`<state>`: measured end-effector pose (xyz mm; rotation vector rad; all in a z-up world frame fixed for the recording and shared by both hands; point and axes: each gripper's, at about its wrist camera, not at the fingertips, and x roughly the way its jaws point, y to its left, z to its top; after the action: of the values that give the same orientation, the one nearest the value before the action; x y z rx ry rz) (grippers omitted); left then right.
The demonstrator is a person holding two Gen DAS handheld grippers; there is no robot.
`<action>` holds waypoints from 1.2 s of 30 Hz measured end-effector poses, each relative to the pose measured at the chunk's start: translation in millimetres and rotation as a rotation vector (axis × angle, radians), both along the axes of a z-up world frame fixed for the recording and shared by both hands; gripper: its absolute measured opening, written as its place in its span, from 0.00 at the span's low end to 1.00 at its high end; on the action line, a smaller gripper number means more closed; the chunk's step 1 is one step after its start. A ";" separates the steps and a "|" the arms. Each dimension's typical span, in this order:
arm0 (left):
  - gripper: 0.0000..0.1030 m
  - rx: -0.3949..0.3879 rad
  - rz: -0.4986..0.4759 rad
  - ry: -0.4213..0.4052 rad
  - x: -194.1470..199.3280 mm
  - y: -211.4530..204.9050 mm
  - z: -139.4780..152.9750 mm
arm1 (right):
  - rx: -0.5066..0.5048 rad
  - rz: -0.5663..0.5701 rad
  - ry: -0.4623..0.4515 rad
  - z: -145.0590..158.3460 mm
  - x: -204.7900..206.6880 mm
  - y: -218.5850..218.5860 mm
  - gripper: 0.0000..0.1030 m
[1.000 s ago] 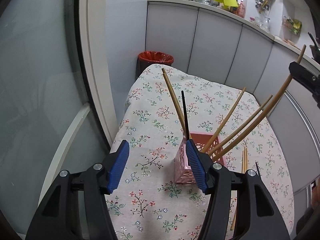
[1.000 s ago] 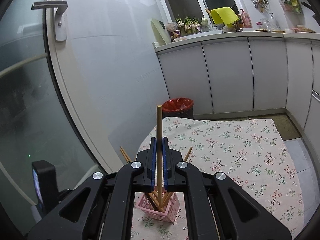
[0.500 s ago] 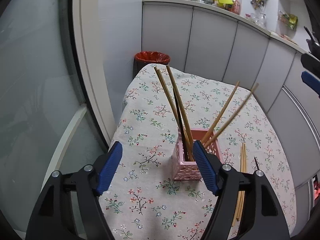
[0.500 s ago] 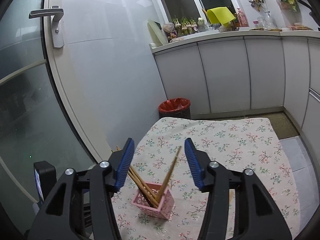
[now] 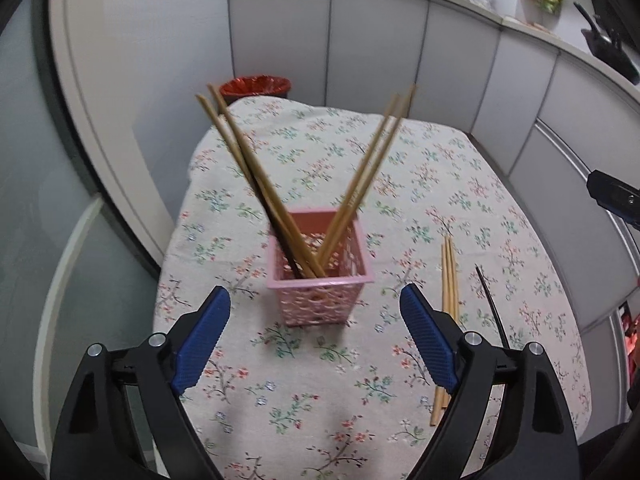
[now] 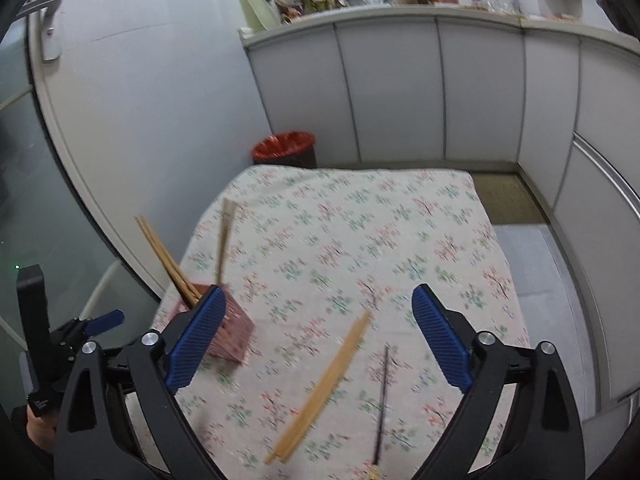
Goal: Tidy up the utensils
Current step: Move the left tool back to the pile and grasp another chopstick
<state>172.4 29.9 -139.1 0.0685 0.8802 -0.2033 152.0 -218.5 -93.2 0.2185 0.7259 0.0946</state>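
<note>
A pink lattice basket [image 5: 320, 272] stands on the floral tablecloth [image 5: 320, 384] with several wooden chopsticks [image 5: 256, 184] leaning out of it in a V. My left gripper [image 5: 312, 292] hovers just short of the basket, its jaws opening with nothing gripped. Right of the basket lie loose wooden chopsticks [image 5: 448, 300] and one black chopstick [image 5: 490, 304]. In the right wrist view my right gripper [image 6: 319, 292] hangs over the cloth, jaws opening and empty. Below it are the loose wooden chopsticks [image 6: 324, 388] and the black chopstick [image 6: 382, 396], with the basket [image 6: 234, 332] at its left finger.
A red-lined bin [image 5: 256, 86] stands past the table's far edge. Grey cabinets [image 6: 400, 92] run along the back and right, and a glass door [image 6: 80, 140] is at the left. The left gripper's body [image 6: 40, 340] and a hand show at the left edge.
My right gripper let go of a wooden chopstick, which now rests in the basket, opened wide and swung right over the loose chopsticks. My left jaws widened and tipped down toward the basket.
</note>
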 end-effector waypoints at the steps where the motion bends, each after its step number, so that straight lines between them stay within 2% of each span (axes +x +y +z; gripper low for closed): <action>1: 0.82 0.003 -0.005 0.011 0.3 -5.7 -2.3 | -0.004 -0.018 0.022 -5.0 -0.3 -8.5 0.91; 11: 0.82 0.066 -0.085 0.078 -1.5 -73.2 -22.0 | -0.016 -0.129 0.231 -53.9 -3.2 -74.4 0.93; 16: 0.82 0.078 -0.147 0.142 3.1 -109.4 -38.2 | -0.013 -0.144 0.307 -74.5 -5.7 -99.3 0.93; 19: 0.81 0.074 -0.143 0.190 10.2 -123.3 -49.3 | 0.009 -0.158 0.352 -86.5 -6.8 -113.0 0.93; 22: 0.67 0.047 -0.132 0.239 20.0 -131.7 -60.6 | 0.039 -0.171 0.392 -98.0 -7.4 -124.7 0.93; 24: 0.50 0.024 -0.127 0.274 28.4 -136.4 -70.2 | 0.054 -0.171 0.412 -103.4 -7.6 -128.7 0.93; 25: 0.45 0.017 -0.127 0.285 32.3 -138.5 -74.2 | 0.058 -0.169 0.420 -105.2 -7.4 -129.5 0.93; 27: 0.29 0.007 -0.133 0.302 41.4 -144.4 -82.5 | 0.054 -0.162 0.429 -107.4 -6.9 -129.1 0.93; 32: 0.12 -0.022 -0.132 0.323 64.3 -156.2 -98.5 | 0.044 -0.149 0.442 -112.0 -4.1 -127.3 0.93; 36: 0.07 -0.025 -0.129 0.327 80.6 -164.1 -108.1 | 0.036 -0.142 0.453 -115.9 -1.5 -125.9 0.93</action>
<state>253.0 -134.1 -247.2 0.0705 1.2000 -0.3530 150.5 -344.4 -209.2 0.3303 1.1573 -0.0807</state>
